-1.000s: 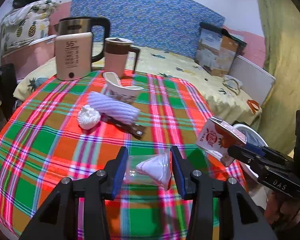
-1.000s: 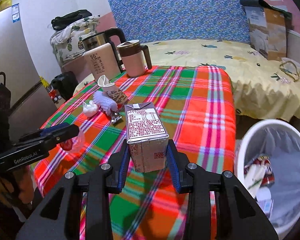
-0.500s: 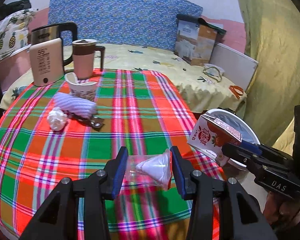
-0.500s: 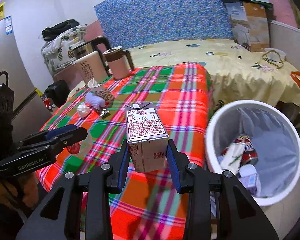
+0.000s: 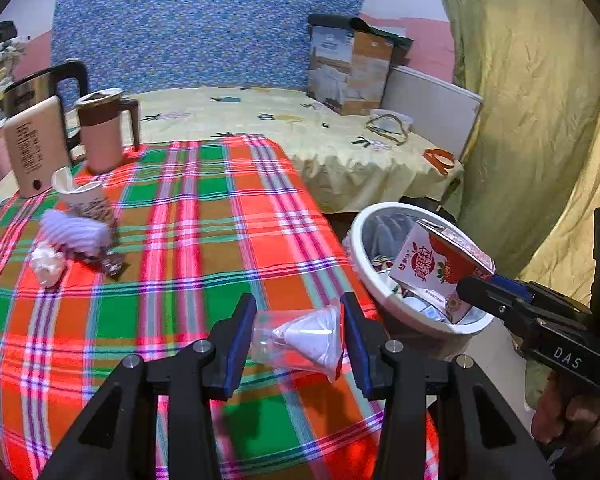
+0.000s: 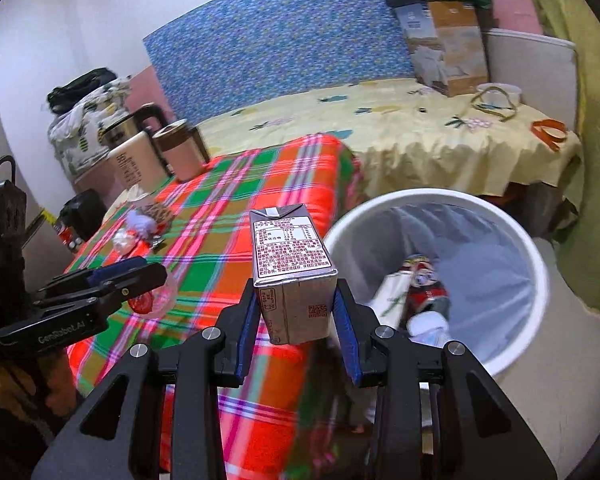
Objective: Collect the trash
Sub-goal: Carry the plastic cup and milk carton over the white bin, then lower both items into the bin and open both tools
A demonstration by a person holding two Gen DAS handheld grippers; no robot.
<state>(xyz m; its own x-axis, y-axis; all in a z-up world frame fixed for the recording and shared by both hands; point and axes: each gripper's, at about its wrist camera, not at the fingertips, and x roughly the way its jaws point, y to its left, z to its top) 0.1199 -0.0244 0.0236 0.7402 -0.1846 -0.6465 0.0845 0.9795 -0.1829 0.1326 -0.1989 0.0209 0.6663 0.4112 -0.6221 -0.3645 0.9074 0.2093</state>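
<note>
The right gripper (image 6: 296, 314) held a drink carton (image 6: 294, 276) upright between its 2 blue pads, clamped on the carton's lower sides, close beside the near rim of the white bin (image 6: 536, 264) and seemingly not yet over its mouth. The left gripper (image 5: 298, 336) pinched a clear plastic cup (image 5: 300, 338) lying sideways with something white crumpled inside, its fingers set fairly wide against the cup's base and mouth, above the near edge of the checked tablecloth (image 5: 204, 220). The bin already had a can and other scraps at the bottom. To do this step well, I judged the carton should be brought fully over the opening before the fingers part, since letting go at the rim could tip it onto the floor. The cup should follow the same way, held lightly enough not to crush. More rubbish remained near the kettle (image 5: 32, 136): a white wad (image 5: 46, 262), a bent paper cup (image 5: 82, 196) and a lilac ribbed thing (image 5: 74, 234), possibly a cloth, though the blur left that unclear.
</note>
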